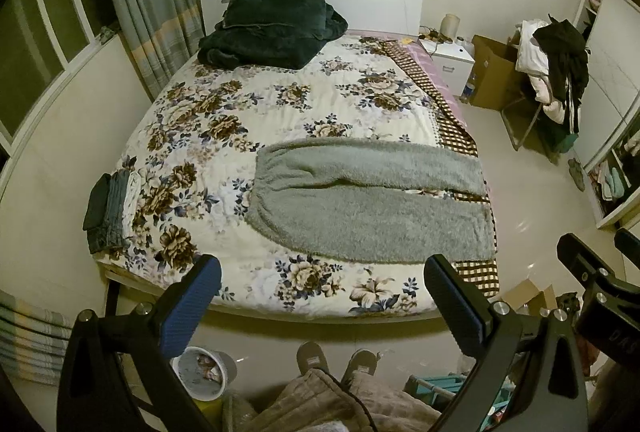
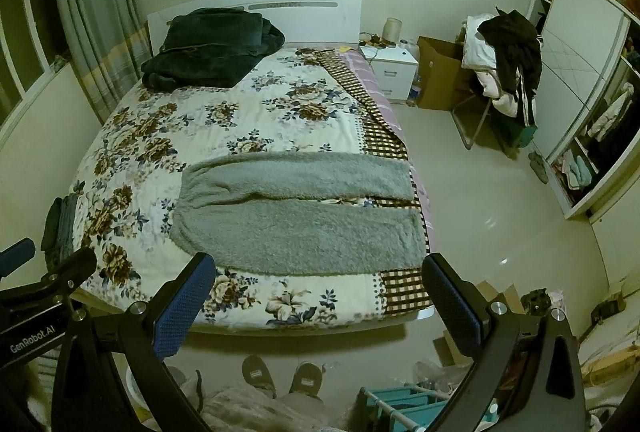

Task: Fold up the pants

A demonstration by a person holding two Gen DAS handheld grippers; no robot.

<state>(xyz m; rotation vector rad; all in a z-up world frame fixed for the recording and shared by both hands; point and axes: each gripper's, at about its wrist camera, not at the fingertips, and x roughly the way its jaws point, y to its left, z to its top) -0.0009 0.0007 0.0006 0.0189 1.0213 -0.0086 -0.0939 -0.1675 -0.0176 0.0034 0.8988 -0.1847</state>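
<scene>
Grey fleece pants (image 1: 372, 199) lie flat across the near part of the bed (image 1: 280, 103), waist to the left, both legs running right to the bed's edge with a small gap between them. They also show in the right wrist view (image 2: 304, 220). My left gripper (image 1: 320, 284) is open and empty, held above the bed's foot, short of the pants. My right gripper (image 2: 320, 288) is open and empty too, held high at the same near edge. Each gripper's body shows at the edge of the other's view.
A dark green blanket (image 1: 272, 27) lies by the headboard. Folded dark clothes (image 1: 106, 207) sit at the bed's left edge. A chair piled with clothes (image 1: 556, 71), a cardboard box (image 1: 492, 71) and a nightstand (image 1: 450, 59) stand right. My slippered feet (image 1: 336, 360) are below.
</scene>
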